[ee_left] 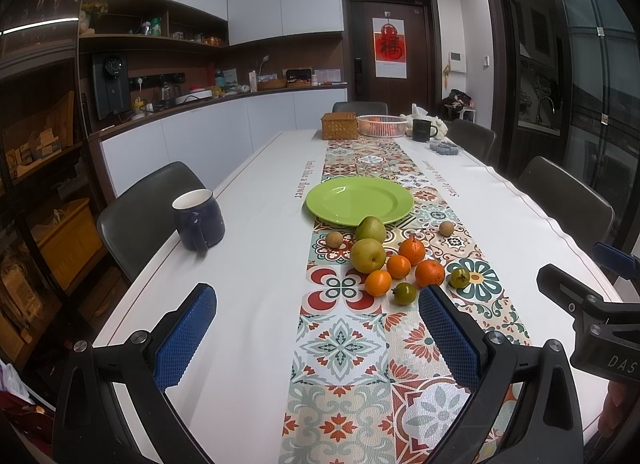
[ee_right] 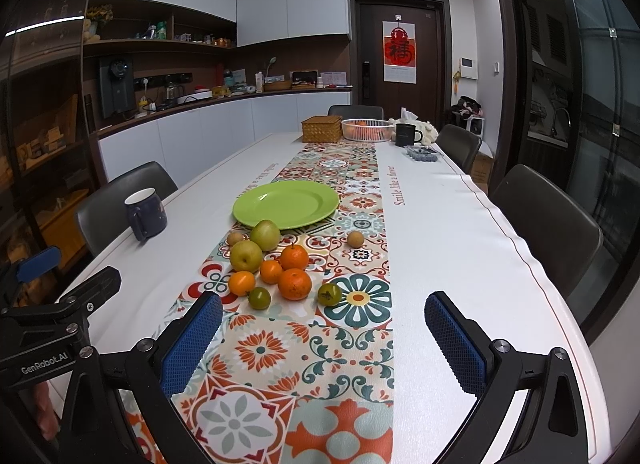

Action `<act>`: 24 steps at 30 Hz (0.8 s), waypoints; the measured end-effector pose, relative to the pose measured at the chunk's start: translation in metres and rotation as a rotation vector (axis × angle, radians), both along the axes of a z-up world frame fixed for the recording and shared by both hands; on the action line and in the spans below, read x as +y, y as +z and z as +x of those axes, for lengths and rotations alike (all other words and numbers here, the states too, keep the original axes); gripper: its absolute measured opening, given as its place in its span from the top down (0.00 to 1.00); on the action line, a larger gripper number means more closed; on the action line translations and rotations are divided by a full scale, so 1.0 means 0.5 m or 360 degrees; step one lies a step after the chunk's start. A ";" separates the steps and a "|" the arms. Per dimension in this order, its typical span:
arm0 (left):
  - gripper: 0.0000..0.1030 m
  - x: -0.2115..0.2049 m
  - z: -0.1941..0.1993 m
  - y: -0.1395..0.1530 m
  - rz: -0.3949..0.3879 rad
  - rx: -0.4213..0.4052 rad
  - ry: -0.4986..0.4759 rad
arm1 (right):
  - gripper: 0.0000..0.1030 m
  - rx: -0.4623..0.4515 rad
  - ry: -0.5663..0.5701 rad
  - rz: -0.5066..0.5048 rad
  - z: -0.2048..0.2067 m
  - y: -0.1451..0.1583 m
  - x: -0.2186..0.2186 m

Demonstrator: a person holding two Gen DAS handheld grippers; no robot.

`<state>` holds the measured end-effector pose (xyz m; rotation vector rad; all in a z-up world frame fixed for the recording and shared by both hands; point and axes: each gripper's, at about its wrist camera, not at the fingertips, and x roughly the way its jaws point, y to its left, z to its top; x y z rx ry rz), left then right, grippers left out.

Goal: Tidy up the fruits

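**A:** Fruits — all bunched on the patterned runner (ee_right: 352, 348), just in front of the green plate (ee_right: 286, 204). 2 pears (ee_right: 246, 256), 4 oranges (ee_right: 295, 284), 2 green tomatoes (ee_right: 330, 294), plus 2 small brown round ones, maybe longans (ee_right: 355, 239), 1 off to each side. Nothing on the plate yet, so probably step 1, not even started.

**B:** Agreed. Left gripper (ee_left: 318, 338) spread wide, nothing pinched. Right gripper (ee_right: 324, 338) same: wide apart, empty, hanging above the near end of the table (ee_right: 480, 264). Neither touching any fruit.

**A:** Best guess for the goal: everything onto the plate, or sorted by kind. Hard to say from 3 words of task.

**B:** Either way, next move looks like reach forward and pick 1. Nearest to the right gripper — the tomato by the big flower tile, sitting apart from the rest, so an easy first grab. Nearest to the left — the other tomato (ee_left: 404, 294), just beside an orange (ee_left: 378, 282).

**A:** Worth watching: oranges and pears touching or nearly so in the middle. Fingers going in there could nudge a neighbour and send it rolling. Round stuff on a flat cloth, no rim.

**B:** So outside-in then. Loose ones first, tight cluster last. Gentle squeeze on the tomatoes too, probably softer than the pears.

**A:** Blue mug (ee_left: 199, 219) well off to the left, out of the way.
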<state>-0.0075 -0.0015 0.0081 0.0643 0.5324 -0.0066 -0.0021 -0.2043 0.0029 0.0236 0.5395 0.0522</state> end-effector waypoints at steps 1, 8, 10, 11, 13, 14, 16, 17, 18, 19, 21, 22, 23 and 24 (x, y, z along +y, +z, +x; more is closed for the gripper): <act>0.00 0.001 0.001 -0.001 -0.0003 0.0001 -0.0003 | 0.01 0.0000 0.0000 -0.0001 0.000 0.001 0.001; 0.00 0.001 0.000 -0.001 -0.0003 0.0003 -0.0002 | 0.01 0.0002 0.0000 -0.0001 0.000 0.000 0.001; 0.00 -0.002 -0.001 0.001 -0.0001 0.0004 -0.0004 | 0.01 0.0004 0.0002 0.0000 0.000 0.001 0.003; 0.00 -0.002 -0.001 0.001 0.0000 0.0005 -0.0004 | 0.01 0.0003 0.0001 0.0000 0.000 0.001 0.003; 0.00 -0.003 -0.002 0.001 -0.0001 0.0007 -0.0006 | 0.01 0.0006 0.0001 0.0000 0.000 0.001 0.003; 0.00 -0.004 -0.003 0.002 0.0001 0.0009 -0.0007 | 0.01 0.0008 0.0002 0.0000 0.000 0.001 0.005; 0.00 -0.006 -0.003 0.002 0.0003 0.0016 -0.0010 | 0.01 0.0011 0.0002 -0.0002 0.001 0.000 0.005; 0.00 -0.008 0.000 0.000 0.0004 0.0021 -0.0013 | 0.01 0.0013 0.0003 -0.0002 0.002 -0.002 0.005; 0.00 -0.010 0.000 -0.001 0.0007 0.0025 -0.0015 | 0.01 0.0017 0.0004 -0.0002 0.003 -0.005 0.006; 0.00 -0.013 0.007 -0.005 0.0008 0.0031 -0.0020 | 0.01 0.0022 0.0006 -0.0004 0.004 -0.006 0.007; 0.00 -0.016 0.016 -0.012 0.0008 0.0041 -0.0039 | 0.01 0.0027 0.0011 -0.0006 0.008 -0.015 0.006; 0.00 -0.019 0.021 -0.017 0.0016 0.0044 -0.0051 | 0.01 0.0029 0.0015 -0.0010 0.010 -0.017 0.006; 0.00 -0.021 0.024 -0.018 0.0022 0.0048 -0.0059 | 0.01 0.0031 0.0019 -0.0016 0.014 -0.021 0.003; 0.00 -0.025 0.027 -0.021 0.0025 0.0051 -0.0074 | 0.01 0.0033 0.0024 -0.0027 0.022 -0.026 -0.001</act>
